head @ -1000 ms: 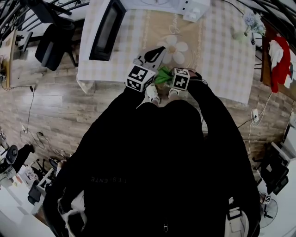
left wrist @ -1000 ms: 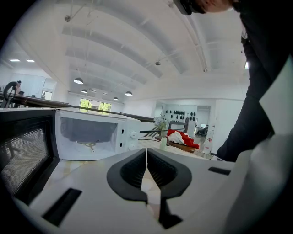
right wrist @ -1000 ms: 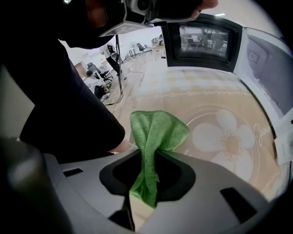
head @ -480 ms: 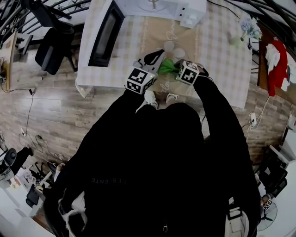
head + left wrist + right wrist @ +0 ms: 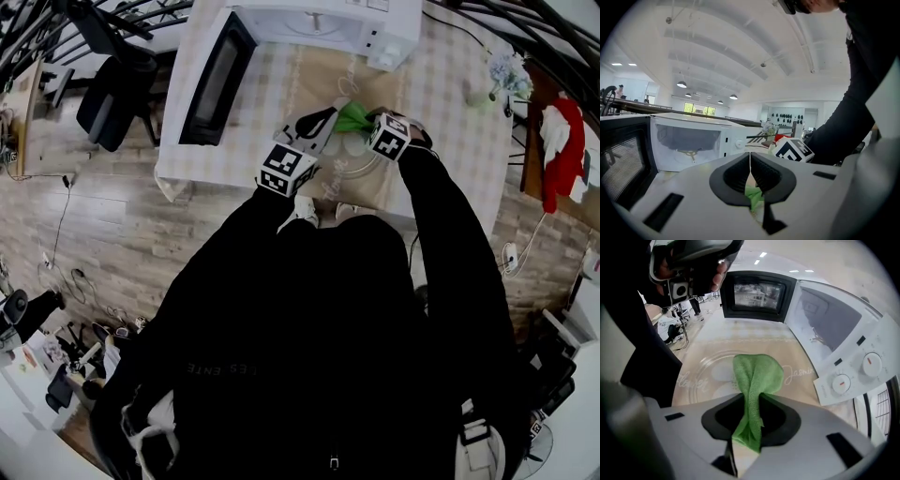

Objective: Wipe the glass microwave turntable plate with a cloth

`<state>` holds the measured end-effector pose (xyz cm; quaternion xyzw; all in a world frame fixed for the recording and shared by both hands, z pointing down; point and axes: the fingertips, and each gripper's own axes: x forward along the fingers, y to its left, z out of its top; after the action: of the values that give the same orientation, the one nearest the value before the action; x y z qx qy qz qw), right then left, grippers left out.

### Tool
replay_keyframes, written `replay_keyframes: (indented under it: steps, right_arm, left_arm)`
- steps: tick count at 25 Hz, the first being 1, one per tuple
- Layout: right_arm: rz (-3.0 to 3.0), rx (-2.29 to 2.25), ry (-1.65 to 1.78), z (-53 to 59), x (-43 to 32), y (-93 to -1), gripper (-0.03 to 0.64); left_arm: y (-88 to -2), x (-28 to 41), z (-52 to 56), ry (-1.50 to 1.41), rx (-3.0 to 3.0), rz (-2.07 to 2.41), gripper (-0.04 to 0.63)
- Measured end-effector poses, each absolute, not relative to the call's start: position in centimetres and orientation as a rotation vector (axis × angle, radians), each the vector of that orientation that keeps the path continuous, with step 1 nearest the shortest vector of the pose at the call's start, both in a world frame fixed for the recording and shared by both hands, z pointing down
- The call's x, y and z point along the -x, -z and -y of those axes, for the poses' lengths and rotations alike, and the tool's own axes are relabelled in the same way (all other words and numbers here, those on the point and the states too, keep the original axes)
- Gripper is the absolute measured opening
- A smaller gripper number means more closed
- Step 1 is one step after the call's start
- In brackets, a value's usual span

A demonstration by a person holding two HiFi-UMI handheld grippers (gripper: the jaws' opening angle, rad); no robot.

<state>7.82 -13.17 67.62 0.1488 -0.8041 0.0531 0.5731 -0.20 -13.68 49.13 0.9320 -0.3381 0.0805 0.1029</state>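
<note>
The clear glass turntable plate sits low over the beige table runner in front of the microwave; in the head view its rim shows between the two marker cubes. My right gripper is shut on a green cloth, whose bunched end rests on the plate. Seen from above, the cloth lies between my right gripper and my left gripper. My left gripper has its pads pressed together, apparently on the plate's thin edge, with the cloth showing just beyond.
A white microwave stands at the table's far edge, its dark door swung open to the left and its cavity empty. The control knobs are close on the right. A black chair stands off the table's left side.
Both grippers and the green cloth have moved further onto the table, toward the microwave. The right gripper has moved up and to the right.
</note>
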Motion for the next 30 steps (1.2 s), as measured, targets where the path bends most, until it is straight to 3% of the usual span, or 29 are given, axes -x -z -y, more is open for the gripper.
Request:
replay_keyframes:
  steps: [14, 30]
  right_arm:
    - [1.836, -0.433, -0.019, 20.3, -10.6, -69.4, 0.107]
    - [1.814, -0.307, -0.074, 17.4, -9.7, -72.0, 0.098]
  left_arm:
    - [-50.0, -1.8, 14.9, -0.280, -2.731, 1.010, 0.021]
    - [-50.9, -1.7, 14.4, -0.299, -2.710, 0.996, 0.021]
